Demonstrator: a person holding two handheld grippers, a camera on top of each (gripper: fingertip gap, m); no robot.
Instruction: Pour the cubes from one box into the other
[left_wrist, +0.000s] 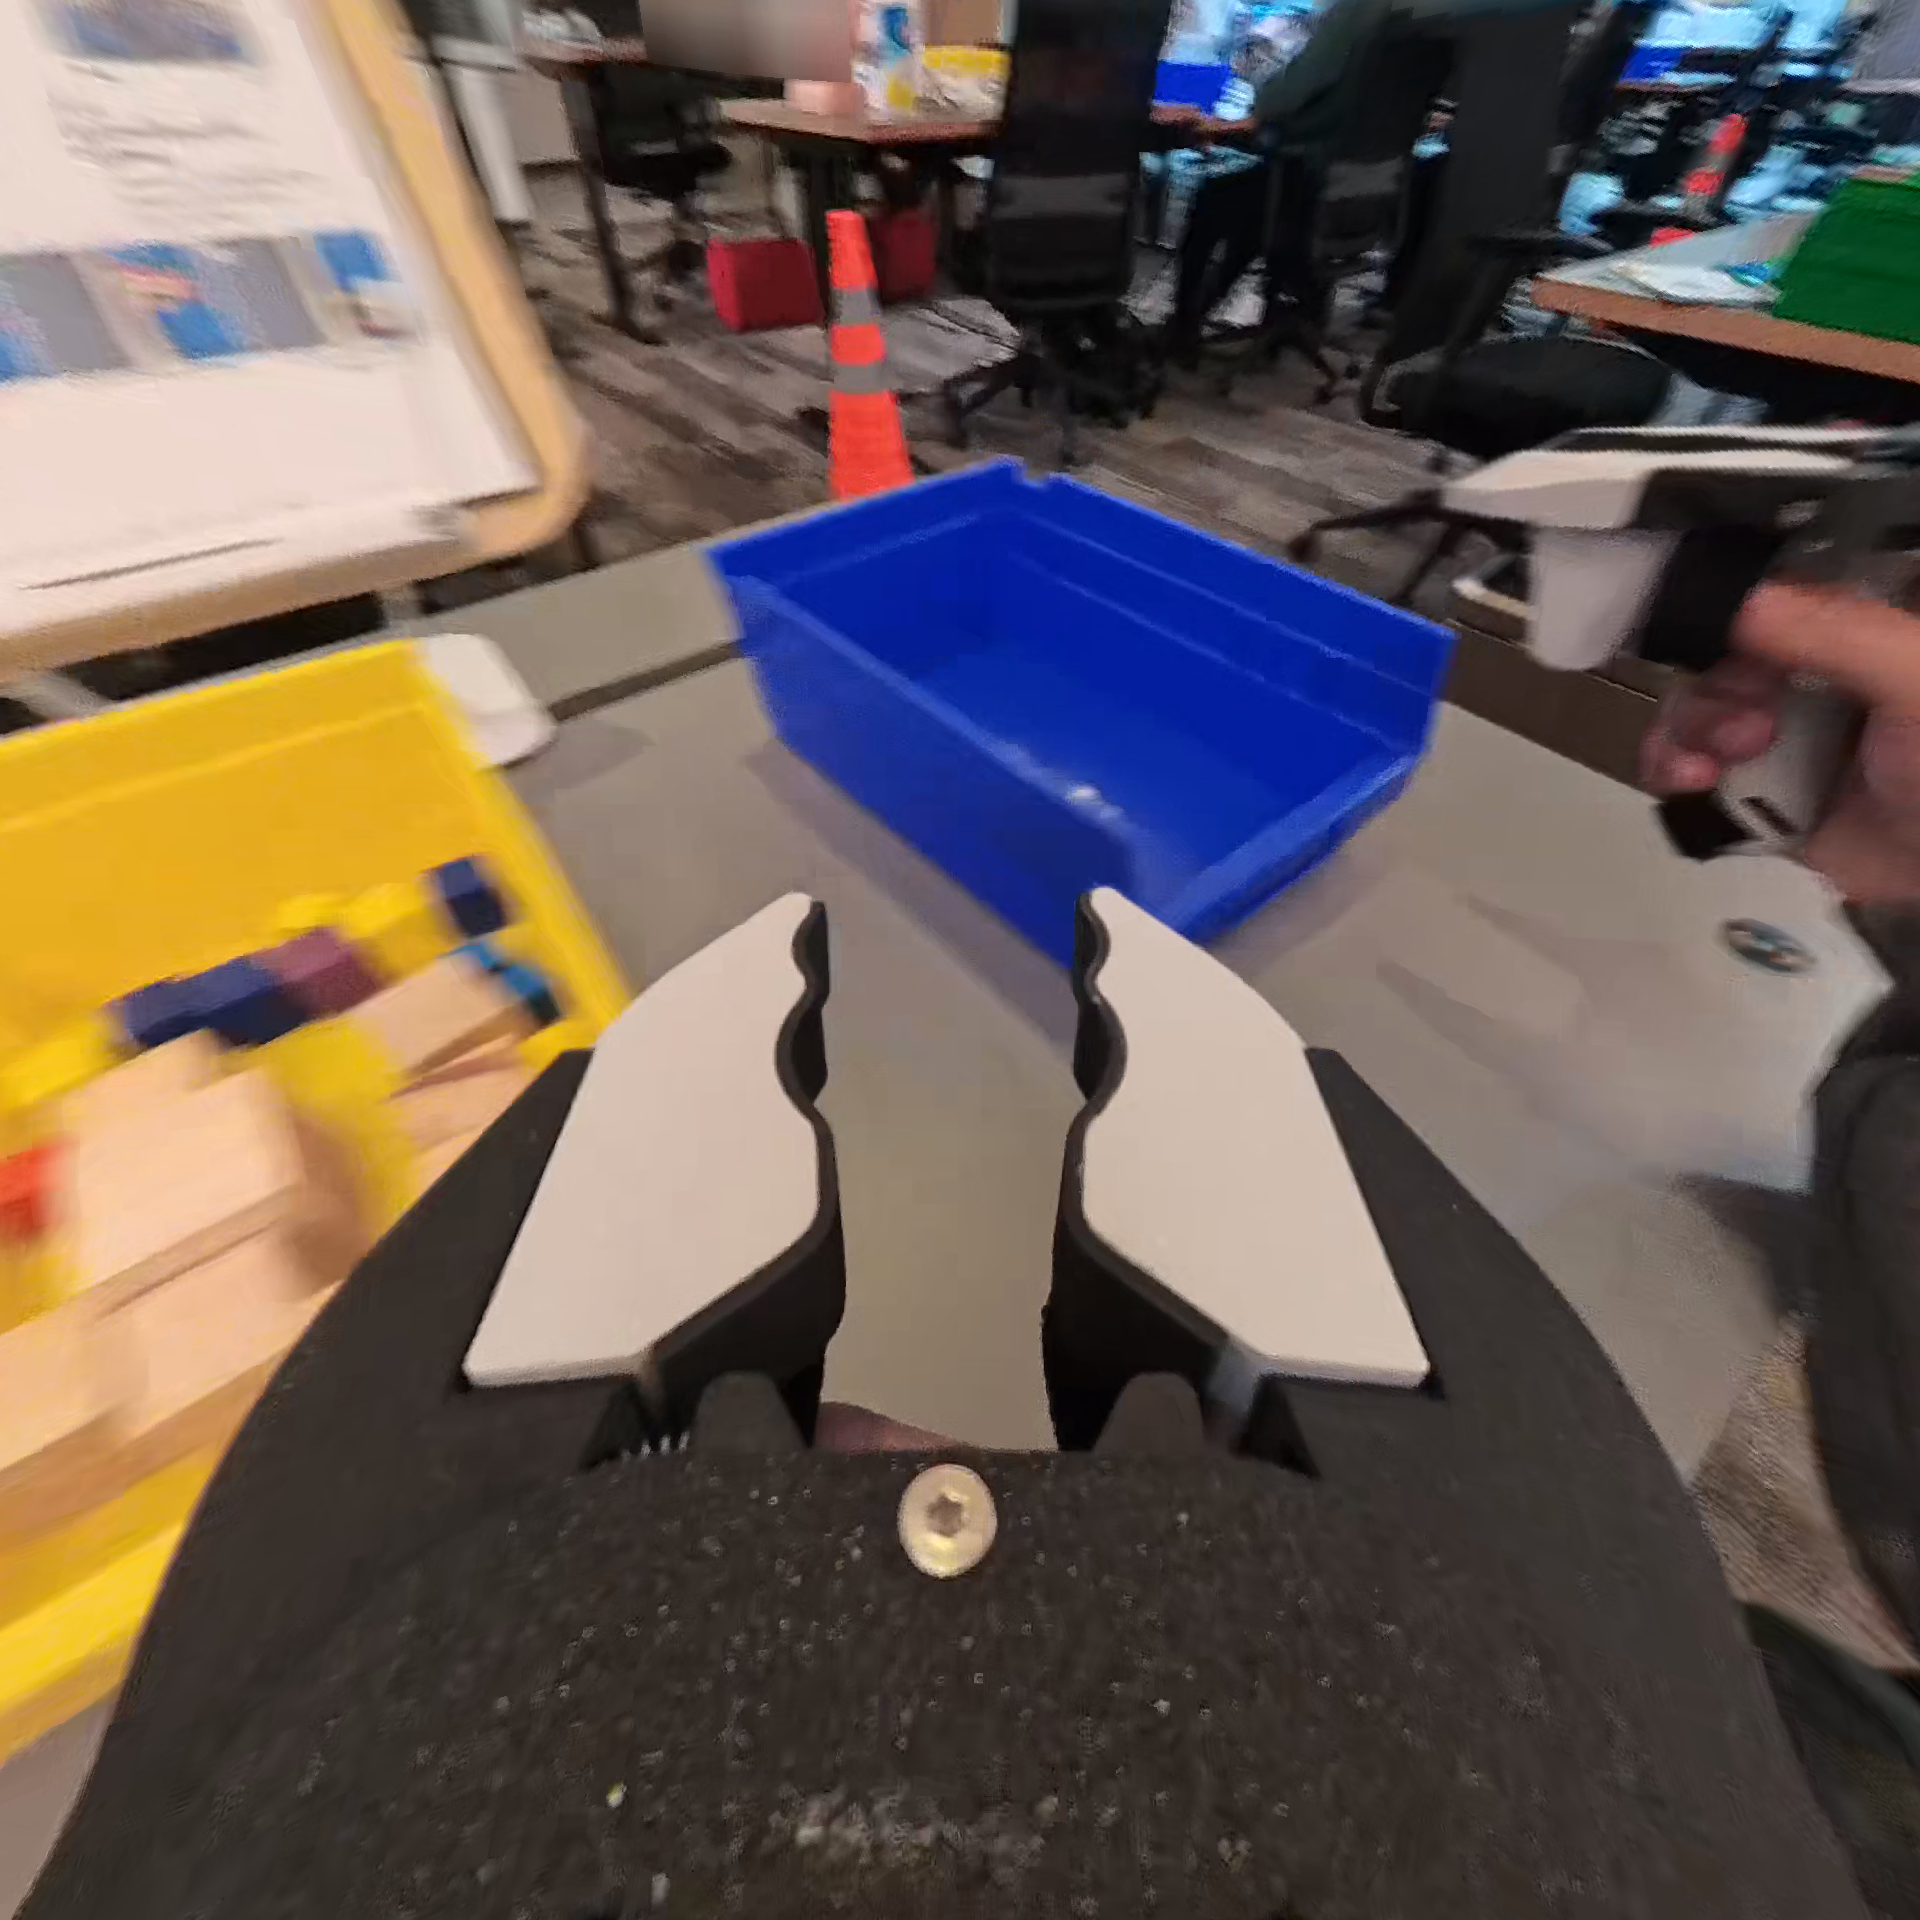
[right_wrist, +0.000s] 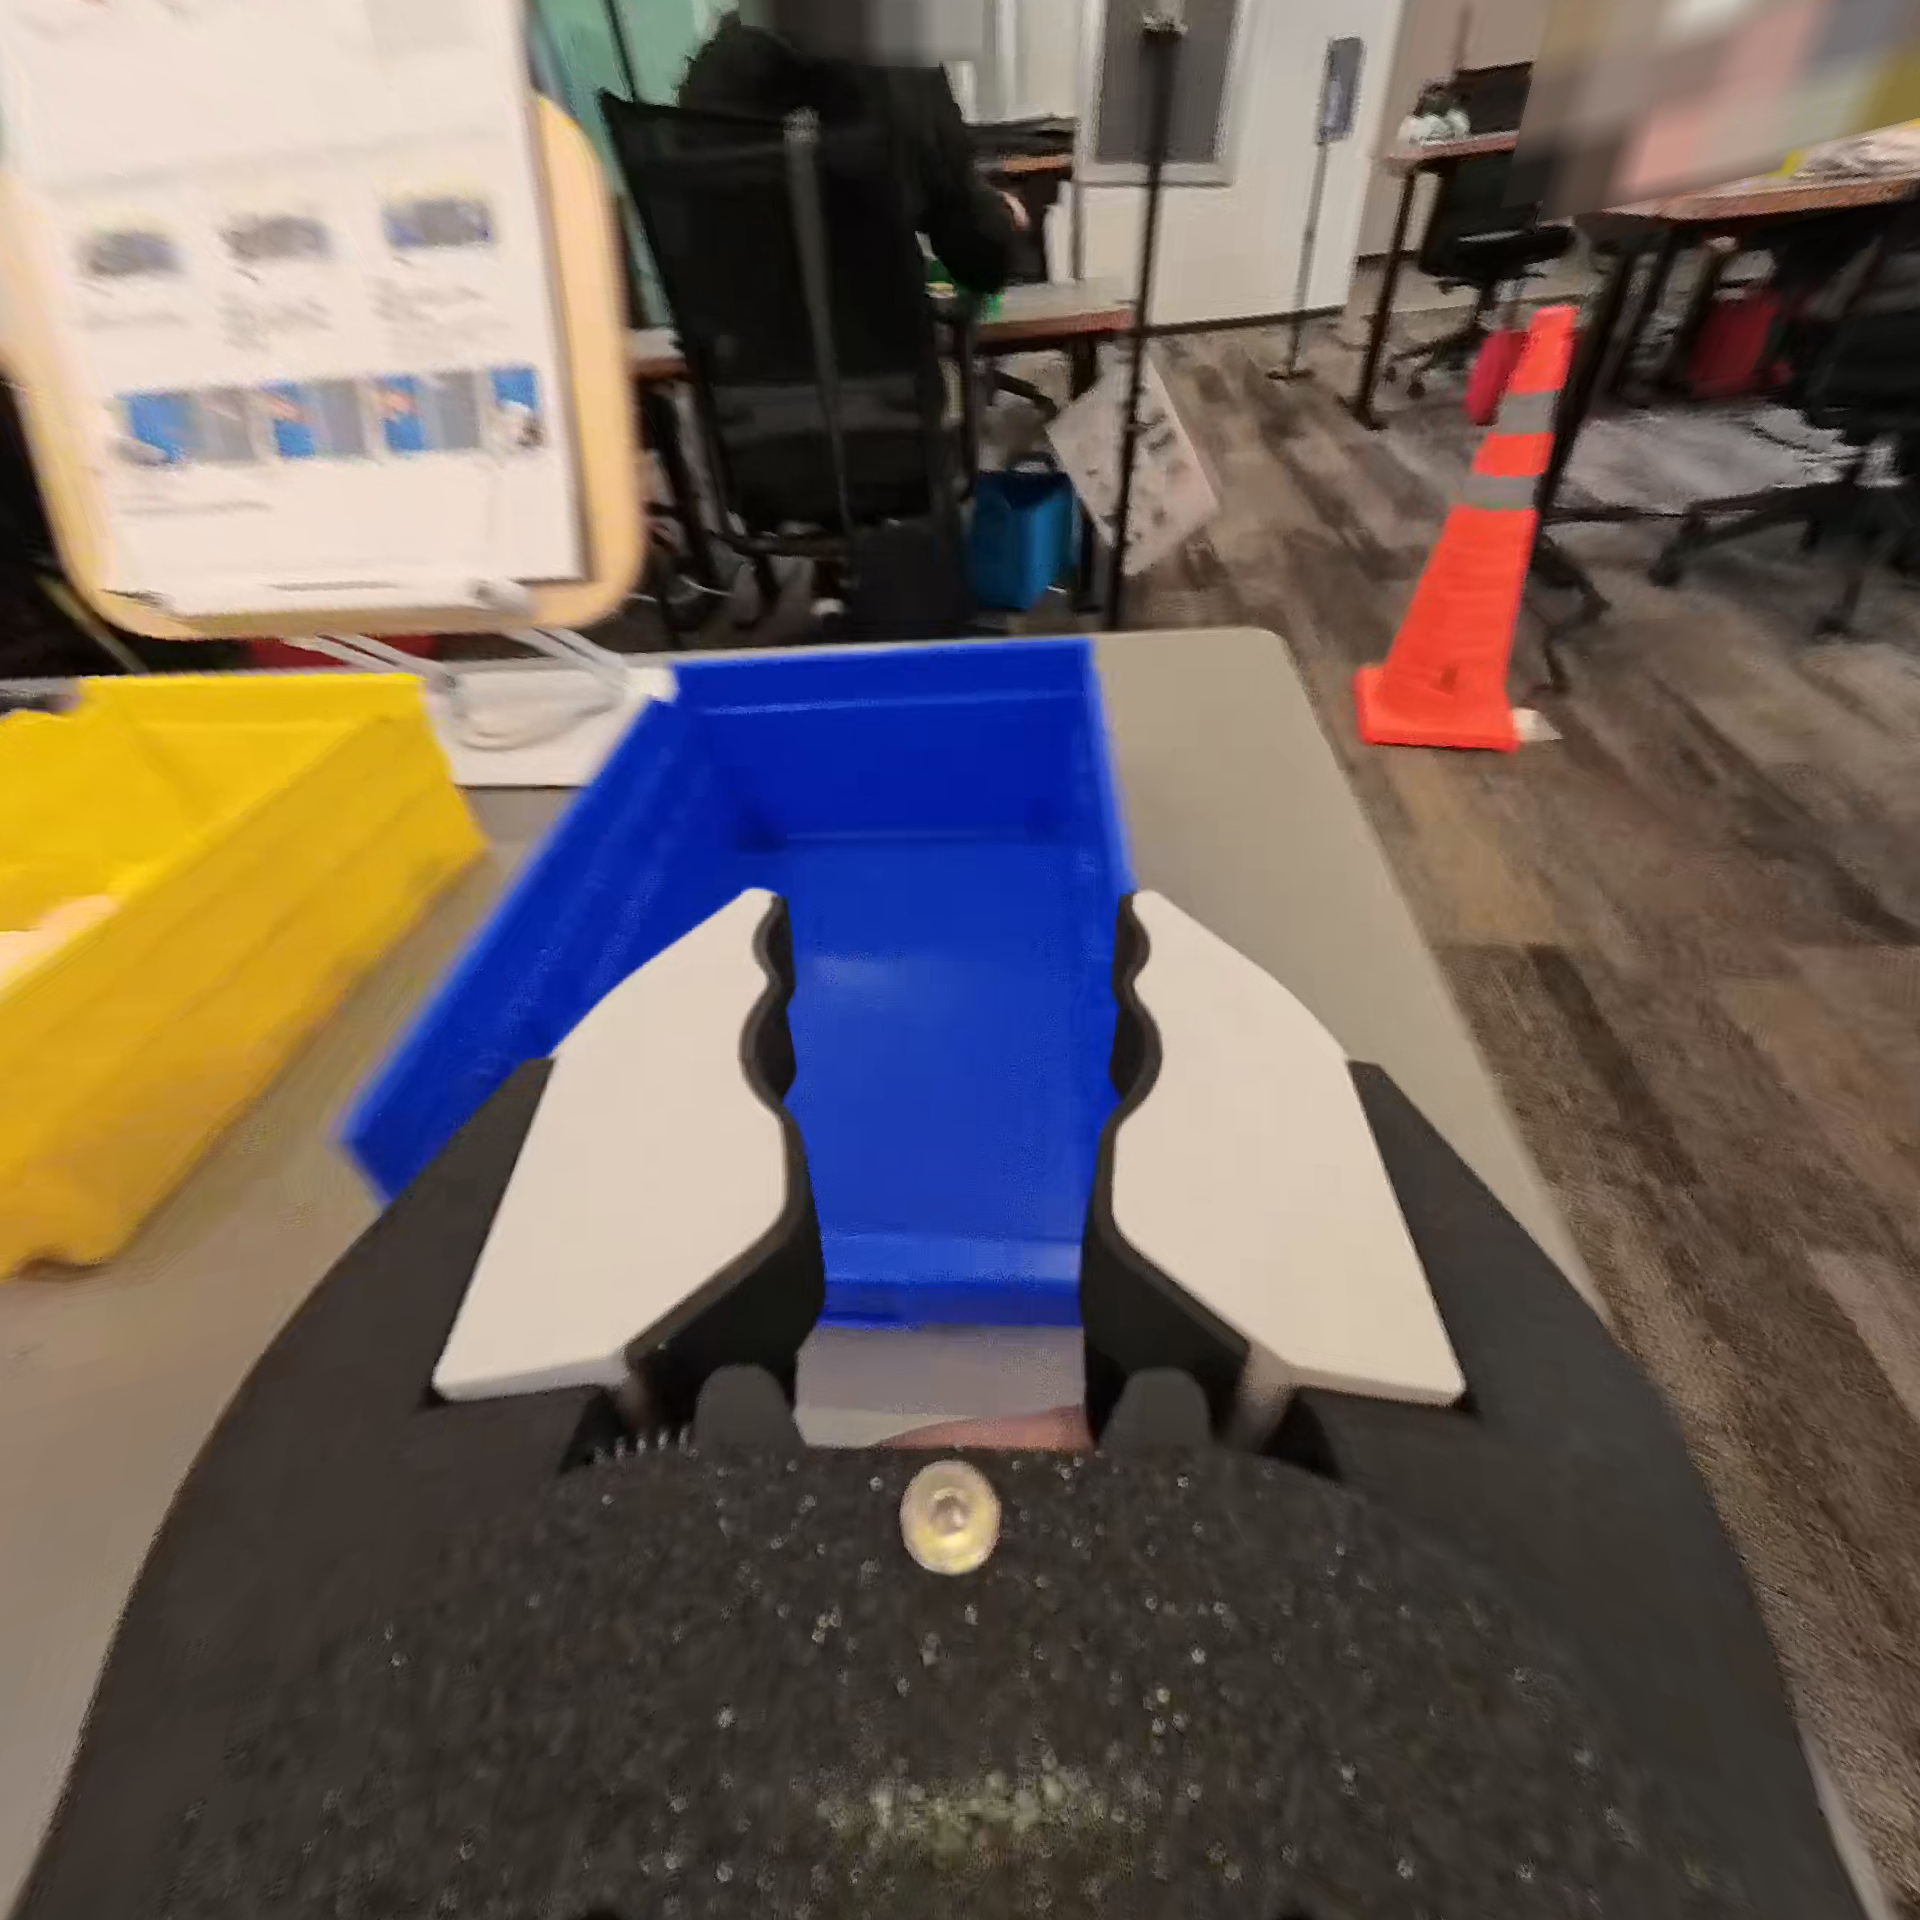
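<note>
- My left hand-held gripper (left_wrist: 951, 925) was spread, its two pale fingers apart with nothing between them, hanging over bare grey surface (left_wrist: 1351, 1039).
- My right hand-held gripper (right_wrist: 951, 925) was likewise spread and pinched nothing; it hung above the near end of the blue box (right_wrist: 914, 790), whose floor showed between its fingers.
- In the left wrist view the right hand-held gripper (left_wrist: 1662, 582) also appeared at the far right edge, with my hand (left_wrist: 1829, 727) wrapped round its grip, off the right end of the blue box (left_wrist: 1039, 665).
- The blue box sat upright on the surface ahead of my left hand-held gripper, and I saw no cubes in it.
- The yellow box (left_wrist: 208, 779) sat on the surface to the left of the blue one, near it but apart, with a strip of surface between them.
- The cubes (left_wrist: 312, 977) lay inside the yellow box: dark blue, purple, yellow, a red one at the left edge and several pale wooden ones, all blurred.
- From the right wrist view only the yellow box (right_wrist: 208, 883) wall and a sliver of something pale inside showed.
- A framed board (right_wrist: 312, 312) with printed sheets stood behind the boxes, too blurred to make out.
- White cables (right_wrist: 520, 686) lay on the surface between the board and the boxes.
- Beyond the surface's far edge an orange traffic cone (right_wrist: 1475, 561) stood on the wood-patterned floor (right_wrist: 1662, 935).
- Farther off were black office chairs (left_wrist: 1060, 208) and desks.
</note>
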